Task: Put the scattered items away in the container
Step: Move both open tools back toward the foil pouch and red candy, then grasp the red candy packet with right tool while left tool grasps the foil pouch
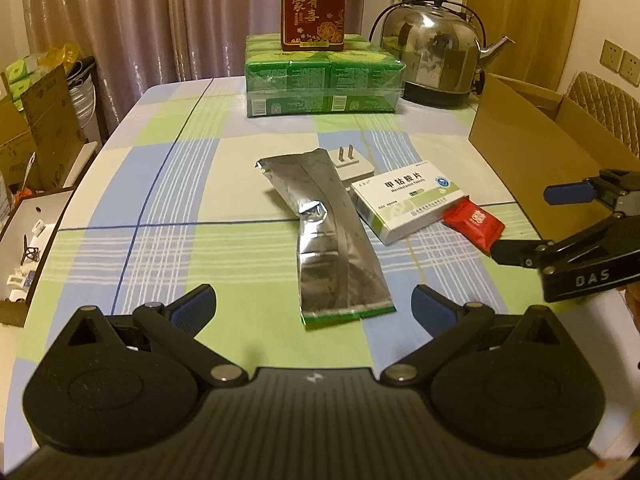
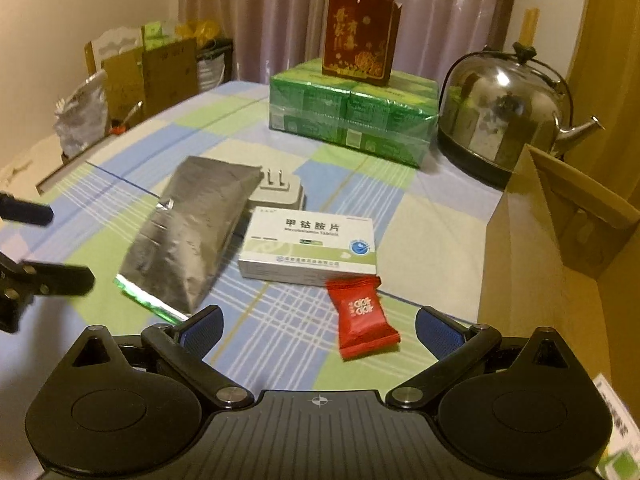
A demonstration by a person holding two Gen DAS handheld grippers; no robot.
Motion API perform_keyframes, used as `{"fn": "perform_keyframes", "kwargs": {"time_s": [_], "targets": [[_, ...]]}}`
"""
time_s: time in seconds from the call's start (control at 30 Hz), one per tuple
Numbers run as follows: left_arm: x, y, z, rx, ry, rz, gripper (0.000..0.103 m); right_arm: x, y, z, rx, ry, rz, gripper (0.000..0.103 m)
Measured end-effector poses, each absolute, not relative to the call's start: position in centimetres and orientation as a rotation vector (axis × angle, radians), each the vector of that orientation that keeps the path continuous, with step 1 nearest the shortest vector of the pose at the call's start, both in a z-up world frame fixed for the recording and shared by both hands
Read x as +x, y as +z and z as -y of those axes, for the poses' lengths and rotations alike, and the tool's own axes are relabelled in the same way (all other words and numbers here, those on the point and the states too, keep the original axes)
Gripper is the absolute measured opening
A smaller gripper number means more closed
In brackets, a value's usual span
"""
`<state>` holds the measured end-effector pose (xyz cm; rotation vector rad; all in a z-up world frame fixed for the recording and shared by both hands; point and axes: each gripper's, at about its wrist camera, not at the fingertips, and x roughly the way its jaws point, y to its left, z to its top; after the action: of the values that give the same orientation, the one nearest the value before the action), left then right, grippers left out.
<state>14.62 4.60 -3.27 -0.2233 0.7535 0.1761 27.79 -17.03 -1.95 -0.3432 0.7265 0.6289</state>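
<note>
On the checked tablecloth lie a silver foil pouch [image 1: 332, 232] [image 2: 188, 232], a white plug adapter [image 1: 352, 162] [image 2: 280, 194], a white and green medicine box [image 1: 408, 200] [image 2: 310, 248] and a red candy wrapper [image 1: 474, 222] [image 2: 362, 314]. An open cardboard box [image 1: 528, 152] [image 2: 560, 260] stands at the right. My left gripper [image 1: 314, 304] [image 2: 60, 246] is open, with the pouch's near end between its fingers, untouched. My right gripper [image 2: 320, 320] [image 1: 534, 220] is open just above the table. The candy lies between its fingers, nearer the right one, and no pad presses on it.
At the table's far end a green tissue pack [image 1: 324, 80] carries a red gift box [image 1: 314, 4]. A steel kettle [image 1: 432, 56] stands beside it, close to the cardboard box. Cartons and clutter [image 1: 36, 120] crowd the floor off the table's left edge.
</note>
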Motion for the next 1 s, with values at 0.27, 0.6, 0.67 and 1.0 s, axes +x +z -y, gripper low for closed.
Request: {"fn": "perform_keyframes", "kwargs": {"time_s": [0.27,0.6,0.67,1.0], "targets": [[17.2,-4.5,-5.6,-0.245,0.142,-0.751,0.102,30.8,-4.8,16.2,-0.397,0.6,-0.771,0.071],[20.3,-5.6,-5.9,-0.256,0.148,-0.733,0.102,33.3,-7.0,16.0,-0.411,0.575,-0.802,0.054],[20.9,-5.7,-6.0,-0.261,0.15,-0.733,0.102,33.6,-7.0,16.0,-0.405,0.577,-0.798,0.051],[24.7,-6.8,-5.8,-0.272,0.161,-0.782,0.102,34.1,-6.9,15.9,-0.372,0.577,-0.816,0.035]]}}
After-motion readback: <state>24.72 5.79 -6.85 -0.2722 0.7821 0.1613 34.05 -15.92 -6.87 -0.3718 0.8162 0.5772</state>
